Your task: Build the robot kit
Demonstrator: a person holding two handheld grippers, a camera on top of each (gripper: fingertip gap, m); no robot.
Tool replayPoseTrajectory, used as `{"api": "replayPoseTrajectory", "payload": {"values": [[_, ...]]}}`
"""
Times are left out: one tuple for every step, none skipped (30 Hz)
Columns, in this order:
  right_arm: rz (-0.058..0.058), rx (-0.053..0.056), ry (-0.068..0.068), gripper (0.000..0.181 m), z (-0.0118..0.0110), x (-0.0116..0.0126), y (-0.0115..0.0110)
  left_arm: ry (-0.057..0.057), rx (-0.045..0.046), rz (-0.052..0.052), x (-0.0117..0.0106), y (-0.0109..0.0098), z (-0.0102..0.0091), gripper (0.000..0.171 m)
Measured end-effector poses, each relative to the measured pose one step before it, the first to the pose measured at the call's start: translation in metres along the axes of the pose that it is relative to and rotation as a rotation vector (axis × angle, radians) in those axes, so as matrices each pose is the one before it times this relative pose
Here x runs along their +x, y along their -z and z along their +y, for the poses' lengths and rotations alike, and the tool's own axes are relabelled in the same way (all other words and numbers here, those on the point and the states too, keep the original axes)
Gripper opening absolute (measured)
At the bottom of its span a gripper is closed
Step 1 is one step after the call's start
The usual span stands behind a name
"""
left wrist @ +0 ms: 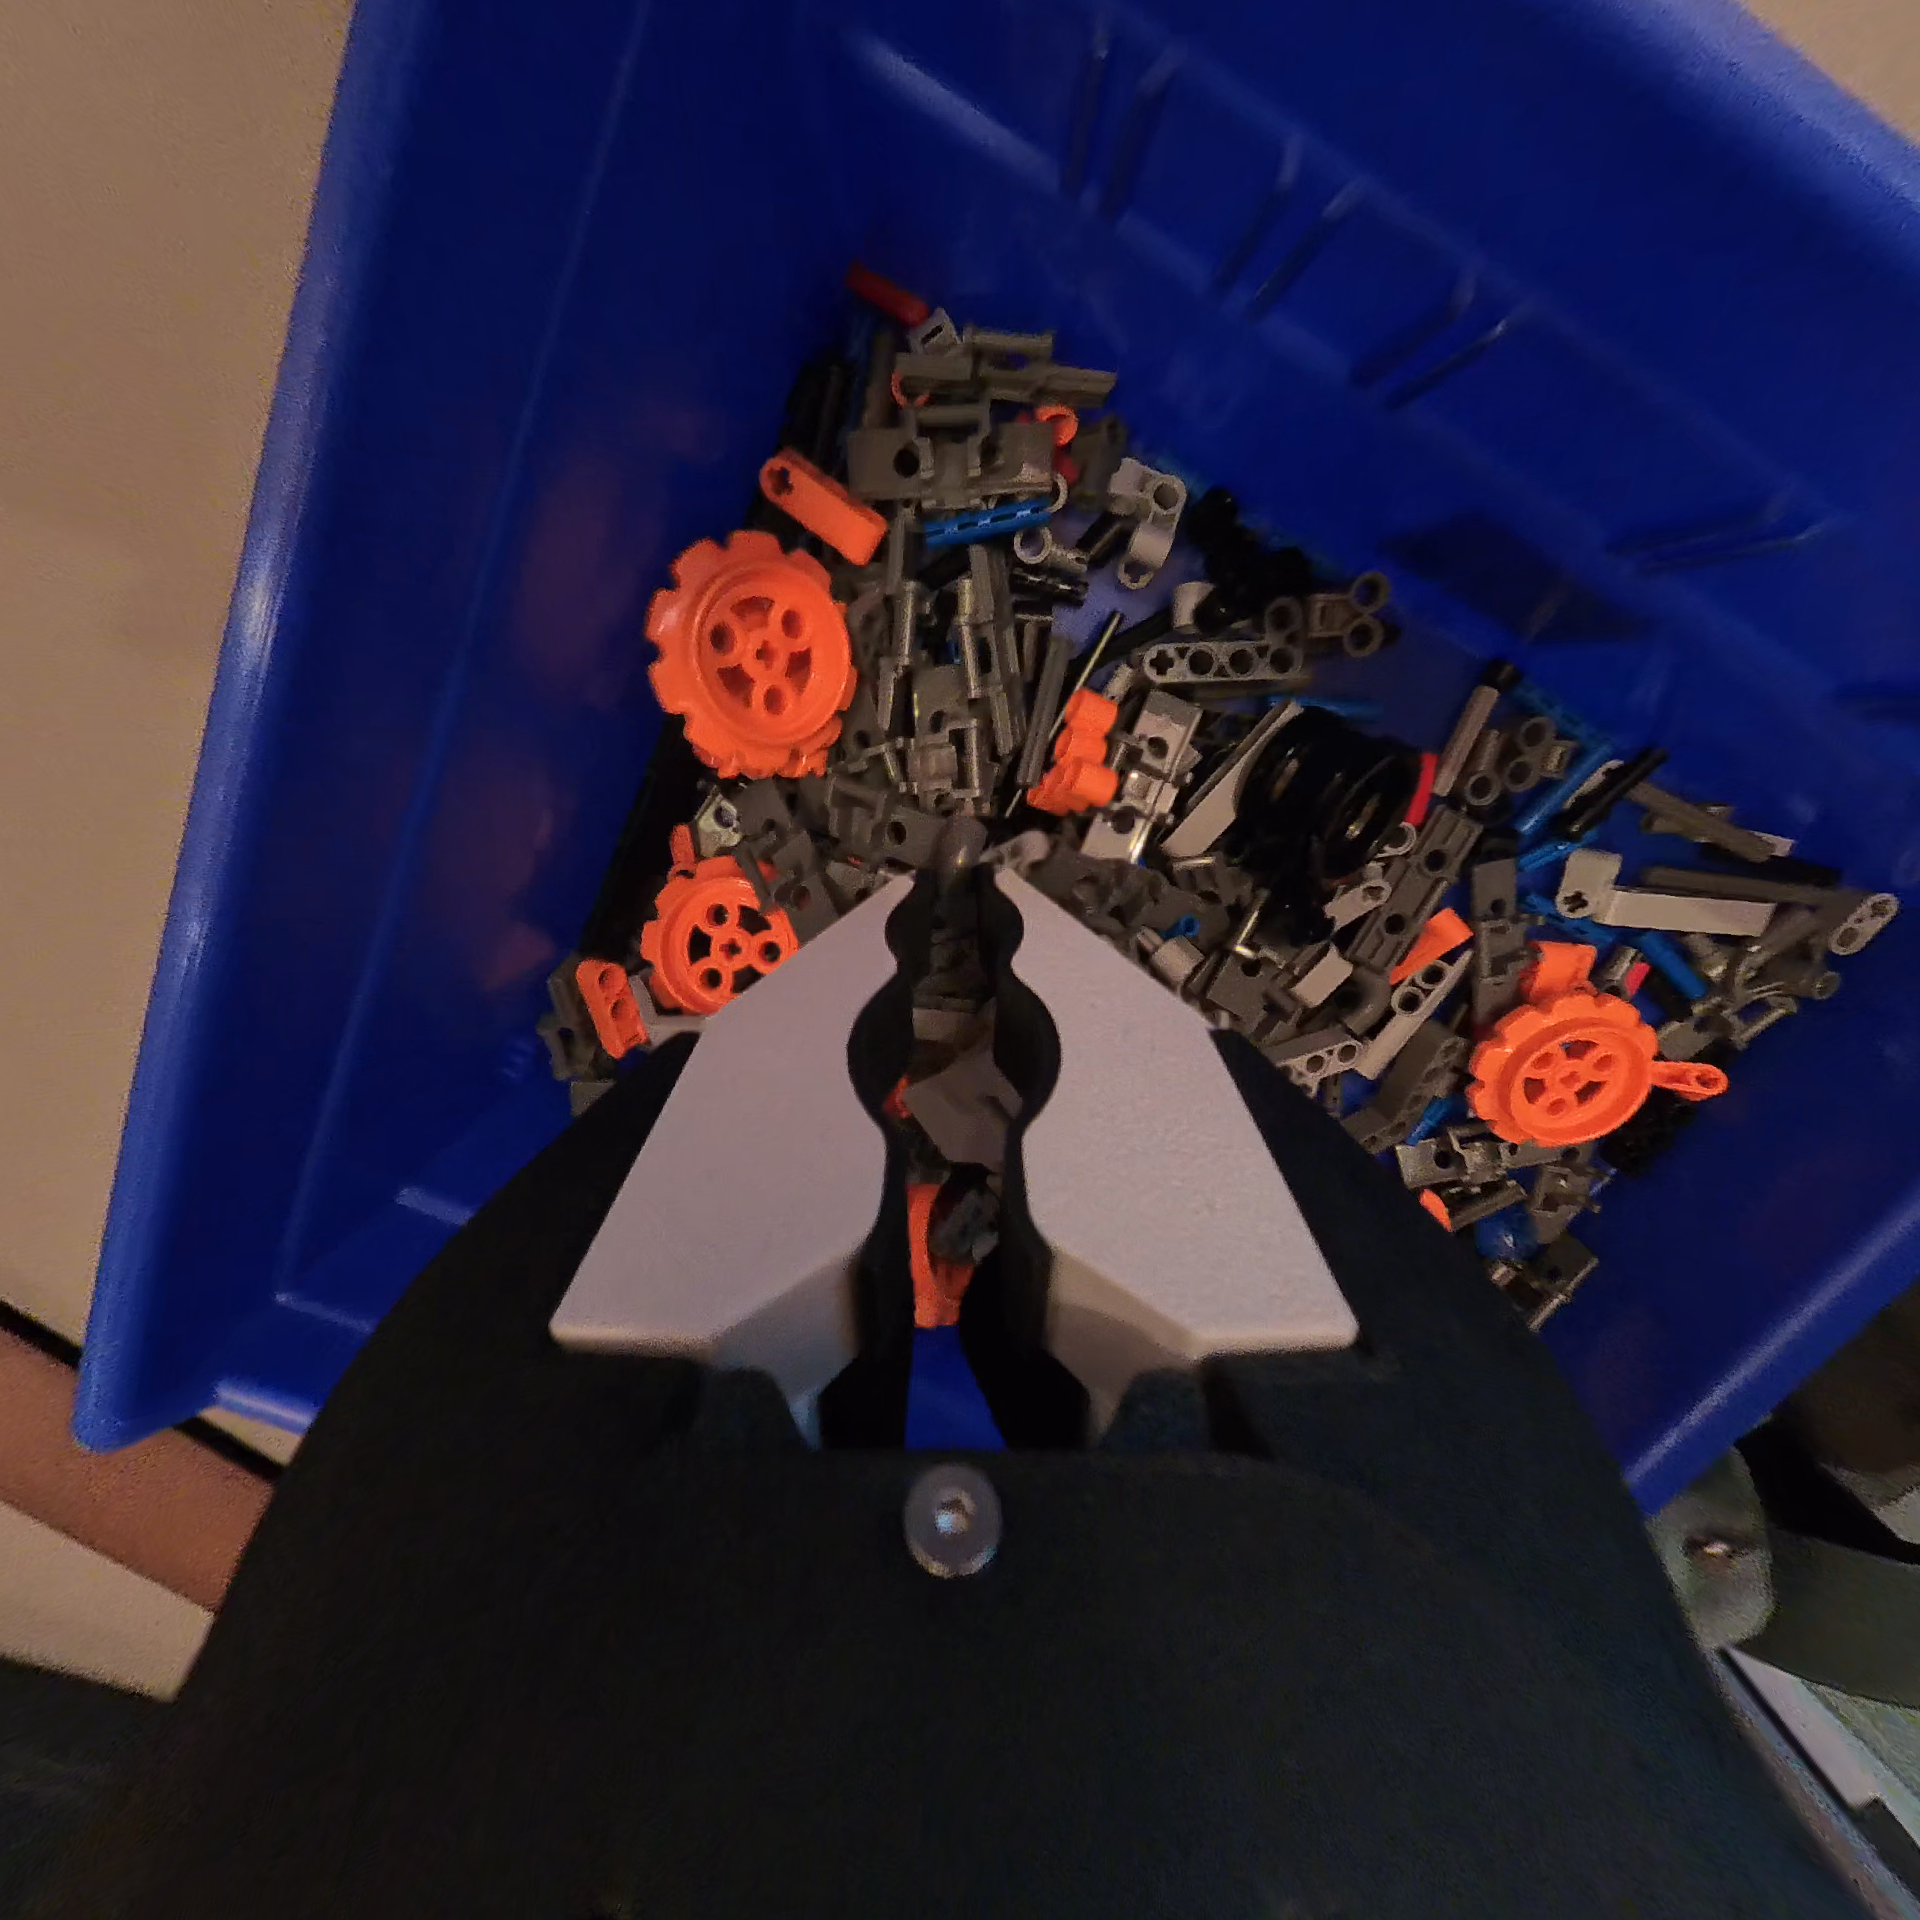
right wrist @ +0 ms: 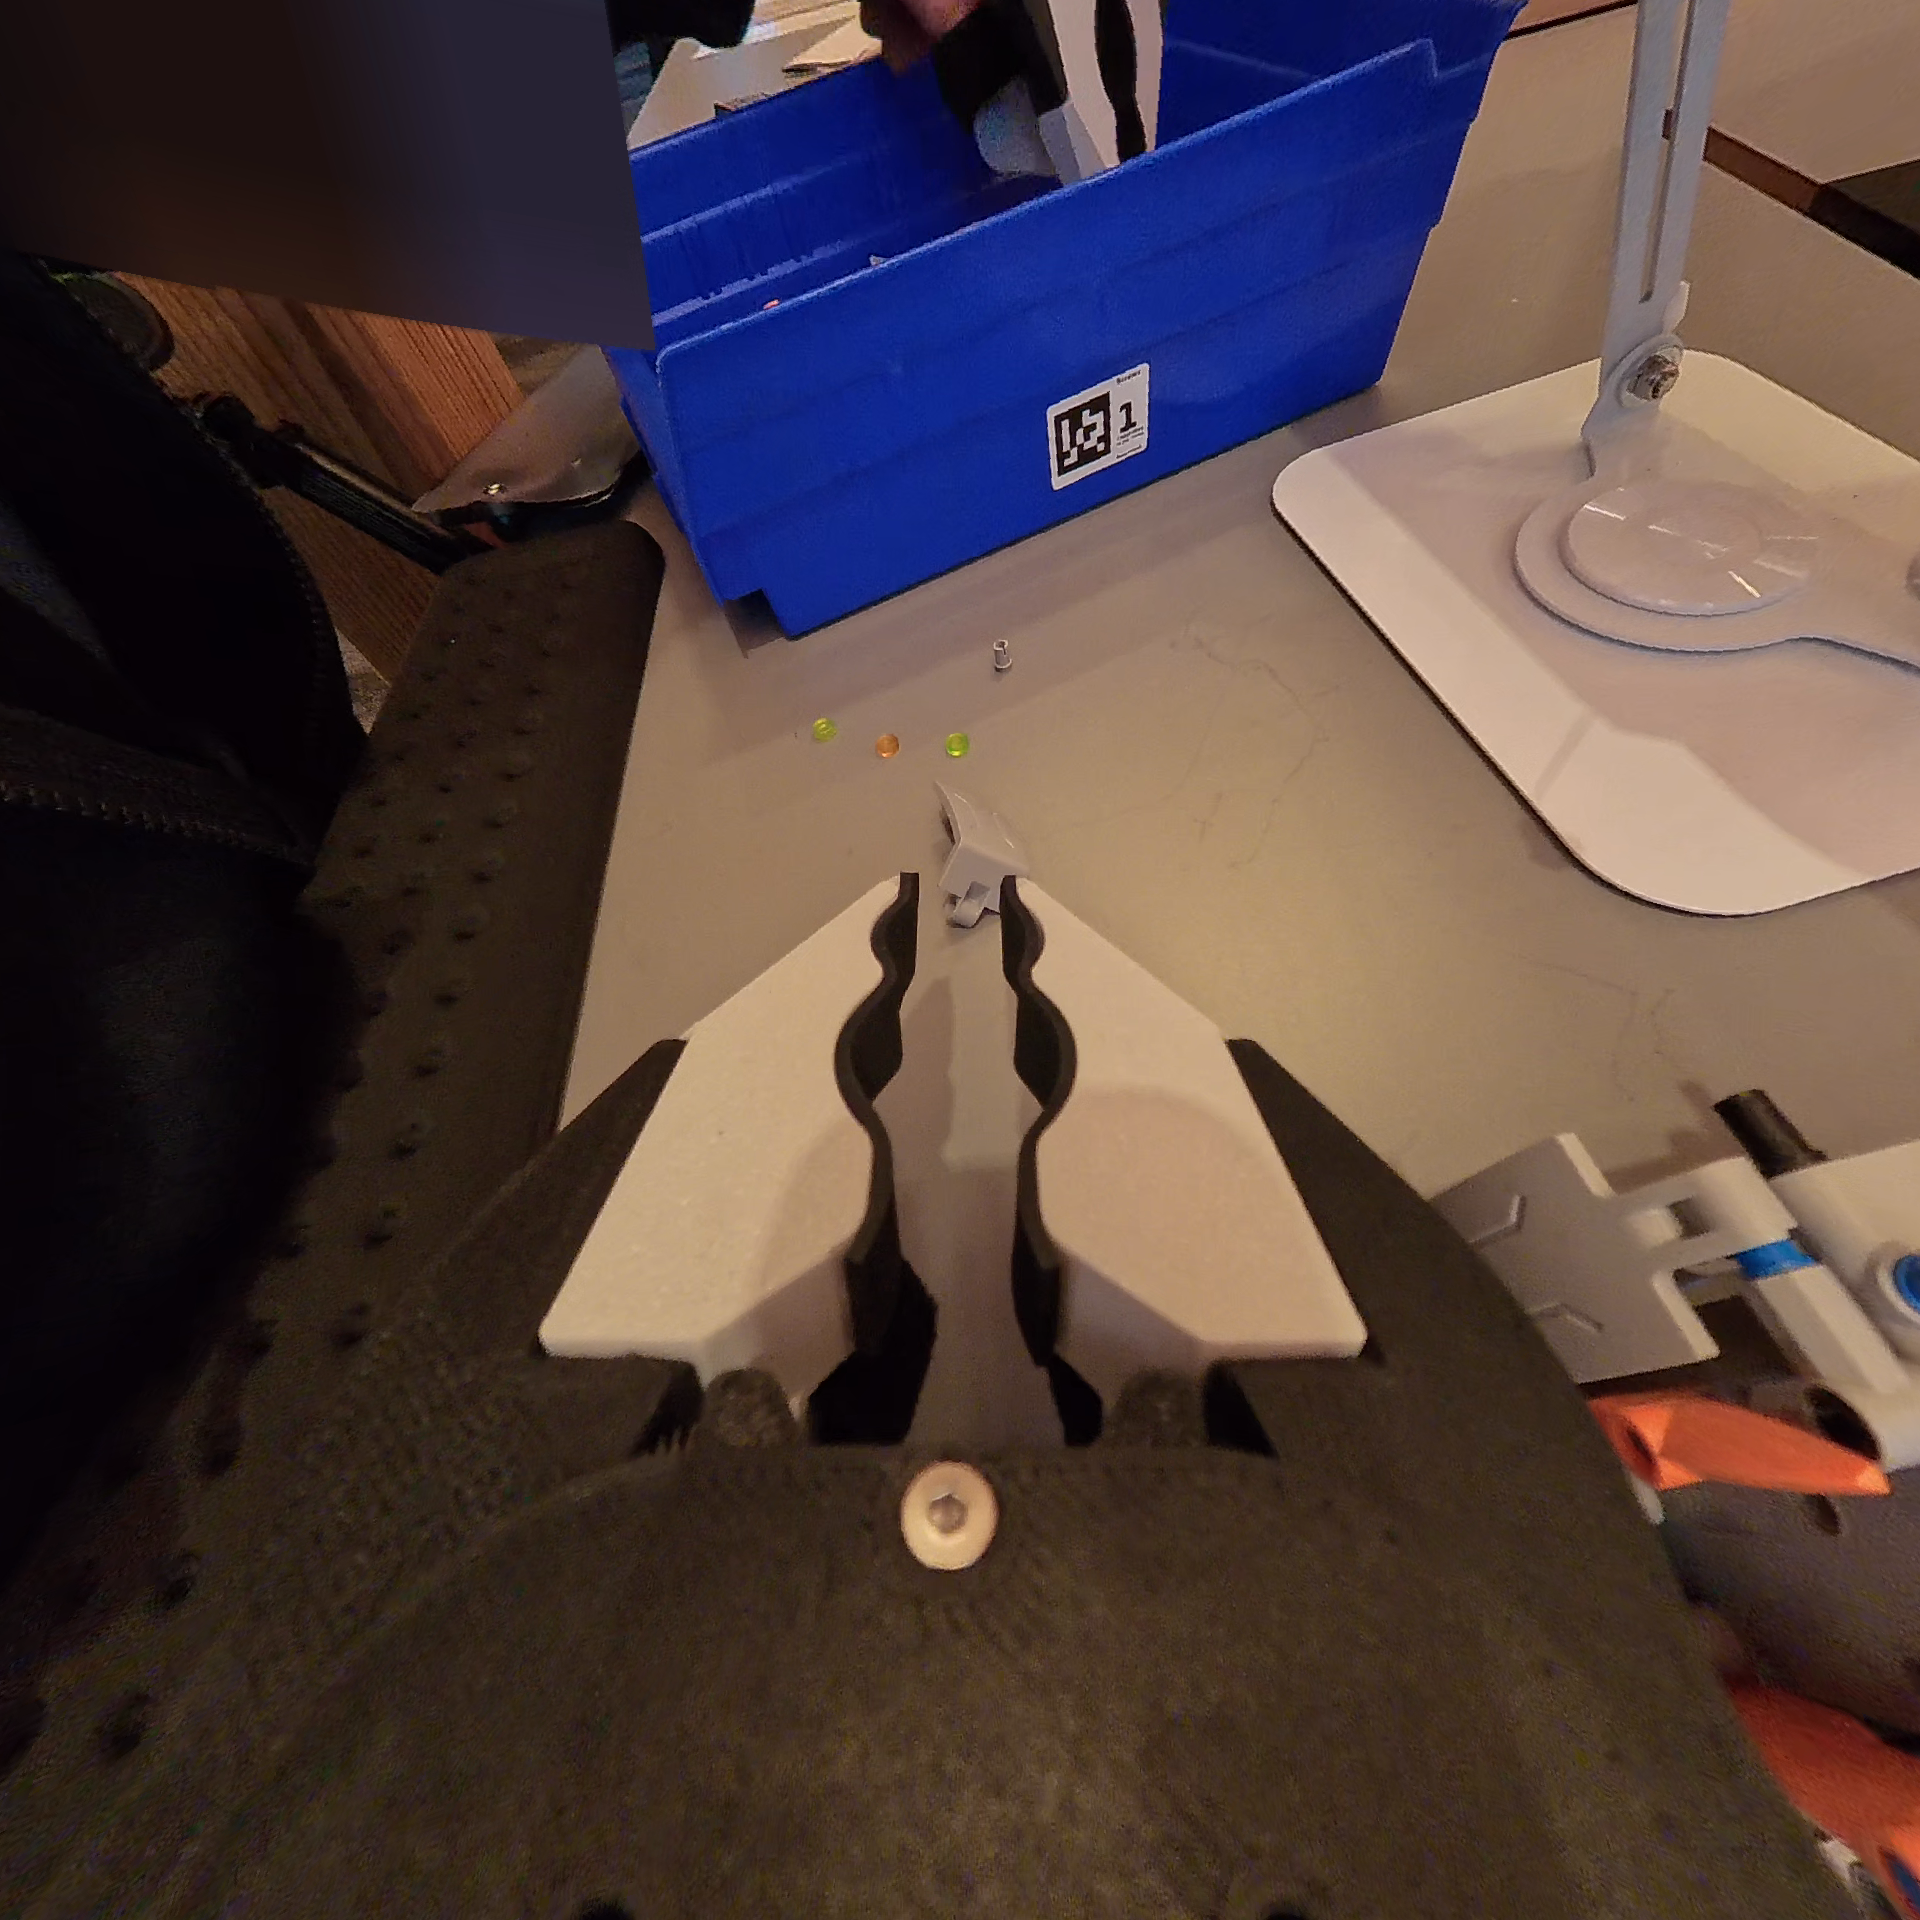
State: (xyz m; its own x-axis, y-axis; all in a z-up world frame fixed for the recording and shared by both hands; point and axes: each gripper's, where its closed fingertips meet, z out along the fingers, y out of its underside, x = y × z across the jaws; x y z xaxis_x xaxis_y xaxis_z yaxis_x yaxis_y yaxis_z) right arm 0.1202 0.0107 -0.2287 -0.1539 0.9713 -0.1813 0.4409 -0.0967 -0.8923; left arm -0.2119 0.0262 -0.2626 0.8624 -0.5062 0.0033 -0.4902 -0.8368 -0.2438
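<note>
My left gripper (left wrist: pixel 956 883) is down inside a blue bin (left wrist: pixel 499 540), over a heap of grey, black, blue and orange building parts. It is shut on a dark grey pin-like part (left wrist: pixel 961 844) whose round end sticks out past the tips. Orange toothed wheels (left wrist: pixel 750 652) lie around it. My right gripper (right wrist: pixel 958 883) is low over the grey table with its jaws a little apart. A small light grey curved part (right wrist: pixel 977 836) lies at its tips, against the right fingertip. The left gripper also shows in the right wrist view (right wrist: pixel 1060 83), reaching into the bin (right wrist: pixel 935 520).
Two green studs (right wrist: pixel 824 729) (right wrist: pixel 957 744), an orange stud (right wrist: pixel 886 745) and a small grey peg (right wrist: pixel 1001 654) lie between my right gripper and the bin. A white stand base (right wrist: pixel 1558 707) is at right, a part-built grey, white and orange model (right wrist: pixel 1662 1278) at lower right, and a black dotted pad (right wrist: pixel 468 935) at left. One gripper's finger ends stand about 35 cm off the other's. The orange stud (right wrist: pixel 886 745) lies some 12 cm from my right tips, 25 cm from my left tips.
</note>
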Motion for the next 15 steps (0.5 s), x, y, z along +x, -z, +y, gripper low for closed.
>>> {"api": "replayPoseTrajectory", "payload": {"values": [[0.0003, 0.0002, 0.0004, 0.013, -0.00011, -0.00004, 0.00001, 0.0079, 0.01137, 0.0127, 0.00105, 0.00126, -0.0005, 0.007], [0.0001, -0.0002, -0.0004, 0.013, 0.00006, 0.00012, -0.00009, 0.005, 0.01863, -0.0069, -0.00137, 0.00151, -0.00228, 0.008], [0.0002, -0.0004, -0.0007, 0.013, 0.00017, 0.00018, 0.00012, 0.0032, 0.01385, -0.0117, -0.00178, 0.00145, -0.00227, 0.013], [0.0002, 0.0005, -0.0004, 0.013, -0.00004, 0.00009, 0.00007, 0.0004, 0.01025, 0.016, 0.00286, 0.00109, -0.0028, 0.015], [0.0, 0.0009, -0.0001, 0.013, -0.00018, 0.00005, 0.00009, -0.0005, 0.01335, 0.0198, 0.00372, 0.00082, -0.00405, 0.017], [0.0003, 0.0003, 0.0002, 0.013, -0.00013, 0.00004, 0.00002, -0.0068, 0.01354, 0.0092, 0.00279, 0.00044, -0.00458, 0.019], [0.0005, 0.0002, 0.0003, 0.013, -0.00007, -0.00004, 0.00009, -0.011, 0.01047, 0.0093, 0.00303, -0.00054, -0.00464, 0.019], [-0.0001, 0.0005, -0.0003, 0.013, -0.00004, 0.00004, 0.00007, -0.0088, 0.0141, 0.0125, 0.00338, -0.00114, -0.00544, 0.019], [-0.0003, 0.0005, -0.0004, 0.013, -0.00012, 0.0, 0.00012, -0.0077, 0.01741, 0.0125, 0.00344, -0.00186, -0.00591, 0.019], [-0.0001, 0.0005, 0.0004, 0.013, -0.0001, -0.00012, 0.00007, -0.0049, 0.01285, 0.0153, 0.00377, -0.00307, -0.00514, 0.019], [-0.0001, 0.0002, 0.0008, 0.013, -0.00015, -0.00011, 0.00014, -0.0064, 0.0019, 0.0175, 0.00401, -0.00393, -0.00337, 0.019], [0.0002, 0.0008, 0.0011, 0.013, -0.00026, -0.00026, 0.00018, -0.0095, -0.00364, 0.0041, 0.00197, -0.00412, -0.00227, 0.02], [0.0001, 0.0016, 0.0011, 0.013, -0.00036, -0.0001, 0.00025, -0.0112, -0.00358, -0.0118, -0.00088, -0.00406, -0.0015, 0.018], [-0.0004, 0.0015, 0.0003, 0.013, -0.00039, -0.00011, 0.0002, -0.0068, -0.00291, -0.0069, -0.00087, -0.0046, -0.00122, 0.017], [-0.0004, 0.0007, 0.0001, 0.013, -0.00023, -0.0002, 0.0001, 0.0013, -0.00048, 0.0106, 0.00118, -0.00514, -0.00082, 0.017]]}}
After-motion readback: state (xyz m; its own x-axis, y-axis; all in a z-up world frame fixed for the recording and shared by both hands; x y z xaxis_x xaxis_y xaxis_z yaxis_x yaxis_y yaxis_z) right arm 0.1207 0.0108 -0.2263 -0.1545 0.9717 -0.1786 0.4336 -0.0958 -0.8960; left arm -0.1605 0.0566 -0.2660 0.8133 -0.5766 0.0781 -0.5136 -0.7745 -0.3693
